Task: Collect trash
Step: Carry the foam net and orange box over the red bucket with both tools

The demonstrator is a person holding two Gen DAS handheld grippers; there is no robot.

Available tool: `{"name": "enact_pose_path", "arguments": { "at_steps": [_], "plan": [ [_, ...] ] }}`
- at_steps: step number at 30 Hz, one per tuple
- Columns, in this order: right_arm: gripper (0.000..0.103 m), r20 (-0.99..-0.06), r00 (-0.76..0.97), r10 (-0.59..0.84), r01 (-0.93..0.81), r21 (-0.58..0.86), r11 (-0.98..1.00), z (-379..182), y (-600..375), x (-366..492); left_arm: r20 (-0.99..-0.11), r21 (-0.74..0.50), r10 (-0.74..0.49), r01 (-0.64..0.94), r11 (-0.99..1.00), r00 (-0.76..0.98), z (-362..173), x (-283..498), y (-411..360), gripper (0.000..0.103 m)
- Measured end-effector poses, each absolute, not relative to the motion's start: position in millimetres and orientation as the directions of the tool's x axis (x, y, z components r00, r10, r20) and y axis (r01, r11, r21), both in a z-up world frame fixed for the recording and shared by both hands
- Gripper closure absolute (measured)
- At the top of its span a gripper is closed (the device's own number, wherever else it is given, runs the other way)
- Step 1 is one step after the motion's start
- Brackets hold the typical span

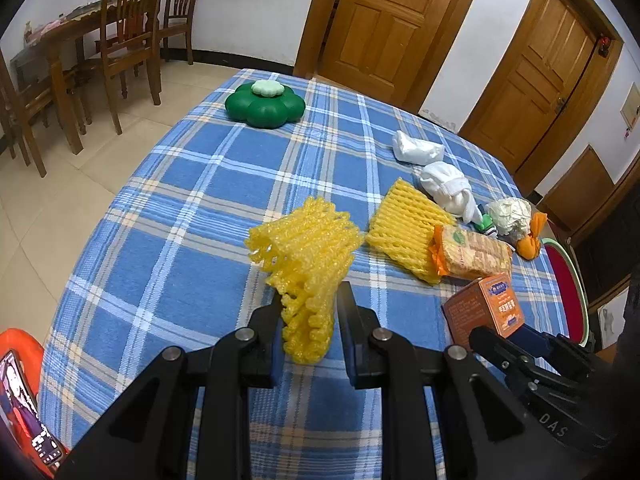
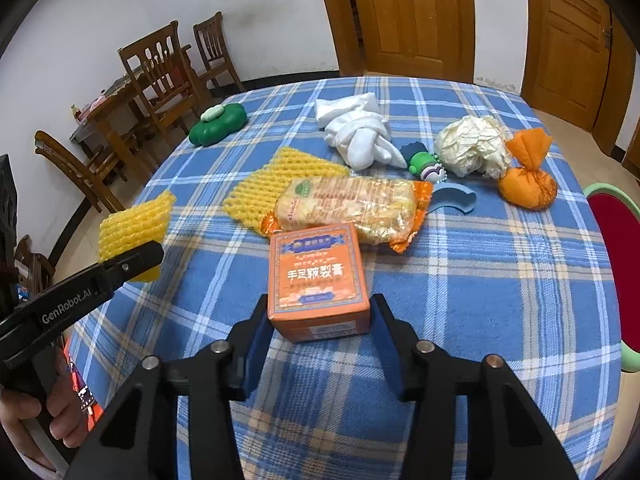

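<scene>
Left gripper (image 1: 308, 308): nearest the left wrist camera; its jaws are clamped on the lower end of a yellow foam net (image 1: 306, 256), which is lifted clear of the cloth and fans out toward 12 o'clock.
Right gripper (image 2: 320, 312): an orange box (image 2: 318, 276) is seen between its blue pads (image 2: 258, 334); both pads appear to touch the box's sides, so the box is taken as gripped. The box's base cannot be told as resting on the cloth or raised.
Second foam net (image 2: 276, 184): laid flat on the blue plaid tablecloth (image 2: 460, 280), at 11 o'clock from the box.
Cracker packet (image 2: 352, 206): lying just beyond the box at 12 o'clock, overlapping the flat net's edge.
White cloth bundles (image 2: 360, 128): placed farther back, at 12 o'clock from the packet.
Crumpled paper ball (image 2: 472, 146): found at 2 o'clock from the box, touching an orange tied pouch (image 2: 528, 180).
Green toy figure (image 2: 426, 166): set between the white bundles and the paper ball.
Green flower-shaped container (image 1: 265, 104): standing alone near the table's far edge, at 11 o'clock from the held net.
Hand (image 2: 44, 416): seen in the right wrist view at 8 o'clock, wrapped round the left gripper's handle.
</scene>
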State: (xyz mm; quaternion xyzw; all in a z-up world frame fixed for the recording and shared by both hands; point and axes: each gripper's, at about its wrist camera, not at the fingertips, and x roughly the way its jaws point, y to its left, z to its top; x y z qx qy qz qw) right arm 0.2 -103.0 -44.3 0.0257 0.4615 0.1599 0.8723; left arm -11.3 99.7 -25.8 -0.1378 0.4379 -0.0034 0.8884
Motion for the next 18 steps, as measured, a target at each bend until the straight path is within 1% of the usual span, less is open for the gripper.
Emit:
{"name": "enact_pose_path", "arguments": {
  "at_steps": [8,18],
  "plan": [
    [0.053,-0.764,0.560,0.320,-0.243,0.218,0.945,-32.3,-117.4,-7.7,-0.767,-0.245,-0.136,-0.091,0.965,0.627,-18.8,-13.5,93.3,0.080],
    [0.053,-0.693,0.658,0.296,-0.200,0.218,0.955,2.8,-153.7,-20.3,-0.744,-0.267,-0.196,-0.015,0.964,0.638,1.9,-13.9,72.4,0.080]
  ]
}}
